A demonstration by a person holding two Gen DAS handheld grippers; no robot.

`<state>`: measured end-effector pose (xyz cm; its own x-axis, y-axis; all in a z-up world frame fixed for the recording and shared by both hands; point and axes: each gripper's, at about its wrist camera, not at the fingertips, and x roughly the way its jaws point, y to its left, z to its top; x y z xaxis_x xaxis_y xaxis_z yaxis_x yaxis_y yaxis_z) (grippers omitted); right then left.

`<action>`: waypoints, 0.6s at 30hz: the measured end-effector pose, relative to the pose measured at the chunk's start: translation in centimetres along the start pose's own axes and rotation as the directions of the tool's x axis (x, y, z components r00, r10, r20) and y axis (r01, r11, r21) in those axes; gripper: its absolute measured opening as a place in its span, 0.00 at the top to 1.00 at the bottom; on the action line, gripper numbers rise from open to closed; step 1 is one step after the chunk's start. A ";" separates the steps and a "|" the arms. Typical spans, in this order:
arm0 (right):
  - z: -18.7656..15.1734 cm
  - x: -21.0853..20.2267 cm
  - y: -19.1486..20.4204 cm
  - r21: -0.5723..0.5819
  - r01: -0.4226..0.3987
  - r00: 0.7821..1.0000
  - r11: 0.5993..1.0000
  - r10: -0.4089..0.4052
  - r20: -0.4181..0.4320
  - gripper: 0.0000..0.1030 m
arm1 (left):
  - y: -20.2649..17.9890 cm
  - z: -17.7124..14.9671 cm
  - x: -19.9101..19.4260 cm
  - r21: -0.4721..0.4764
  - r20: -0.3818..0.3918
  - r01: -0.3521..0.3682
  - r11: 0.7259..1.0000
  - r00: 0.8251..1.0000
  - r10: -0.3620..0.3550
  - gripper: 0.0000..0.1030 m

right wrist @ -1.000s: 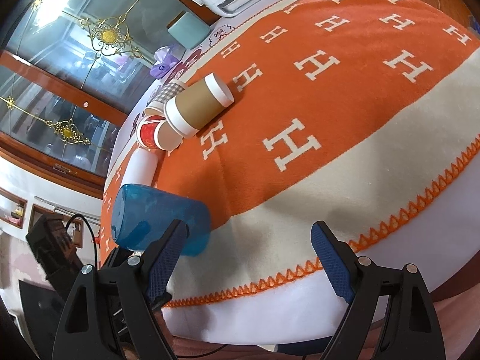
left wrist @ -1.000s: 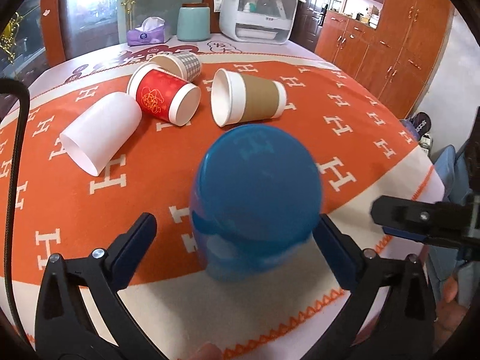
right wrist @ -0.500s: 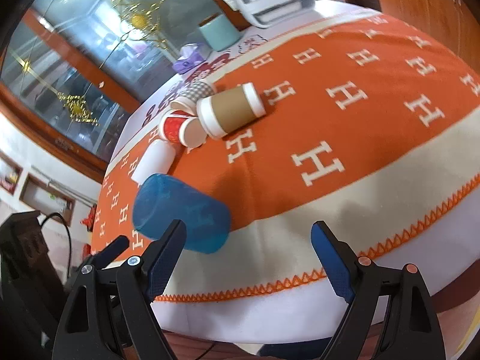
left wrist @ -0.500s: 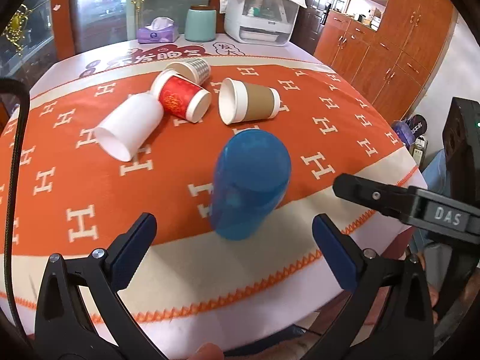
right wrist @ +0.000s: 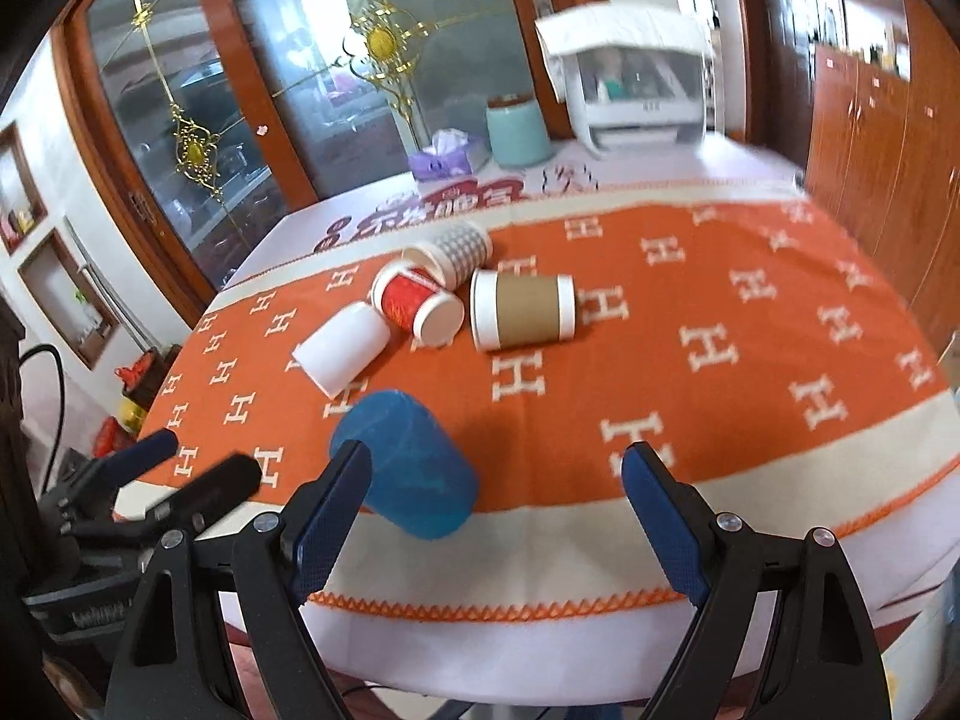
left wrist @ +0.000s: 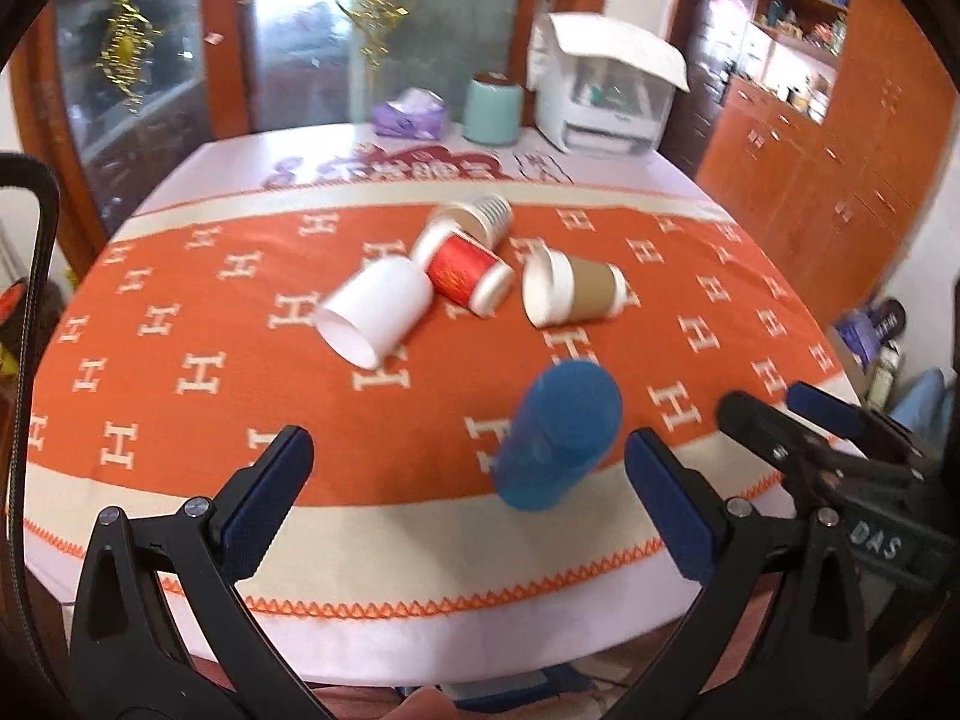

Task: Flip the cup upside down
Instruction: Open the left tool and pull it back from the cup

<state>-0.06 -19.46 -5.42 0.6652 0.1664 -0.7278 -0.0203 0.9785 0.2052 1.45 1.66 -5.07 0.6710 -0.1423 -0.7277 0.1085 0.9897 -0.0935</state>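
Note:
A blue plastic cup [left wrist: 558, 435] stands upside down near the front edge of the orange cloth; it also shows in the right wrist view [right wrist: 408, 471]. My left gripper [left wrist: 468, 483] is open and empty, back from the cup over the table's front edge. My right gripper [right wrist: 492, 498] is open and empty, also back from the cup, with its left finger in front of the cup's side. Each gripper shows at the edge of the other's view.
Several paper cups lie on their sides mid-table: white [left wrist: 375, 315], red [left wrist: 465, 270], brown-sleeved [left wrist: 573, 297] and checked [left wrist: 480, 216]. A tissue box [left wrist: 411, 114], a teal canister [left wrist: 492, 108] and a white appliance [left wrist: 606, 96] stand at the back. Wooden cabinets [left wrist: 840, 138] are at the right.
My left gripper has pulled back and up from the blue cup, which now stands free on the cloth. My right gripper has tilted level and drawn back too.

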 end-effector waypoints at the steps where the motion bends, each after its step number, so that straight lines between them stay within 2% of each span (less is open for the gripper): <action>1: 0.2 -0.5 0.1 -0.005 0.004 1.000 1.000 -0.004 0.009 0.16 | 0.1 0.2 -0.4 -0.011 0.010 -0.019 1.000 1.000 0.020 0.00; 5: 0.9 -2.2 0.5 -0.024 0.007 0.999 1.000 -0.005 0.047 0.16 | 0.0 0.9 -1.1 -0.030 0.037 -0.056 0.998 0.998 0.057 0.00; 18: 2.1 -4.4 1.9 -0.078 0.070 0.991 0.995 -0.061 0.116 0.16 | -0.4 1.6 -1.9 -0.056 0.055 -0.088 0.995 0.994 0.091 0.00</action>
<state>-1.47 -18.63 -0.48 0.7471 0.0916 -0.6584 -0.0316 0.9942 0.1025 1.28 1.49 -2.53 0.7173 -0.0520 -0.6948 0.0074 0.9977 -0.0670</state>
